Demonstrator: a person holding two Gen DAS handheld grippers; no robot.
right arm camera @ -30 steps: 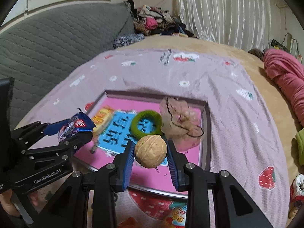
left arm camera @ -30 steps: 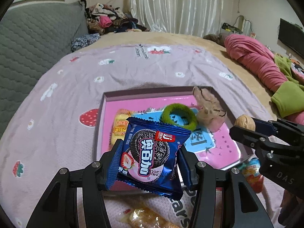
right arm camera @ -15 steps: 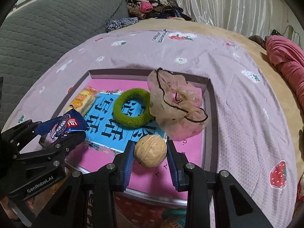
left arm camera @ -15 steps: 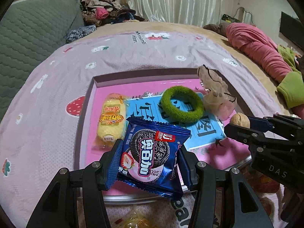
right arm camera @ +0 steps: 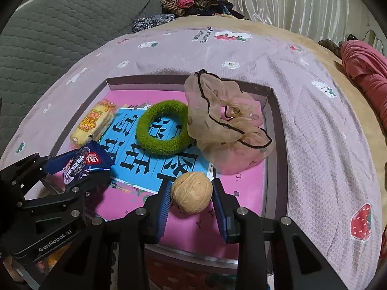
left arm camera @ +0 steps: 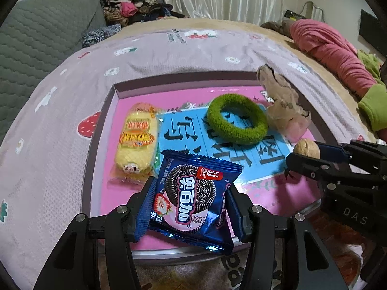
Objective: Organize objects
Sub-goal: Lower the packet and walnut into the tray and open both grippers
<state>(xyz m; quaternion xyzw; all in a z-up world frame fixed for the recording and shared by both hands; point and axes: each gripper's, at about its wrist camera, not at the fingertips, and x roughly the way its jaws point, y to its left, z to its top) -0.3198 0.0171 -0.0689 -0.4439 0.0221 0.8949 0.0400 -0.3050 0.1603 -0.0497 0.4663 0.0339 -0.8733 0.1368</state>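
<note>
Nearest the left wrist camera, the left hand-held gripper (left arm camera: 191, 201) is clenched on a blue cookie packet (left arm camera: 193, 200), its two pads pressing the packet's sides; the packet hangs over the near edge of a shallow box (left arm camera: 101, 130) with a pink floor. In the right wrist view, the right hand-held gripper (right arm camera: 191, 193) grasps a walnut (right arm camera: 191, 192) between its blue pads, over the box's near right part. From the left camera the walnut sits at about 3 o'clock of the packet; from the right camera the packet is at about 9 o'clock of the walnut.

Further in, a yellow wrapped cake (left arm camera: 136, 142) lies on the pink floor along the box's left side, at 11 o'clock of the packet. A green fuzzy ring (right arm camera: 163, 130) lies on the blue printed sheet (right arm camera: 135, 154) at the middle of the box. A sheer beige scrunchie (right arm camera: 225, 125) rests at the ring's 3 o'clock, touching it and reaching the box's far right corner.

The box sits on a lilac blanket (right arm camera: 314, 133) with strawberry prints, spread over a bed. Beyond it, at 12 o'clock, is a heap of clothes (right arm camera: 193, 0) before pale curtains (right arm camera: 290, 0).
</note>
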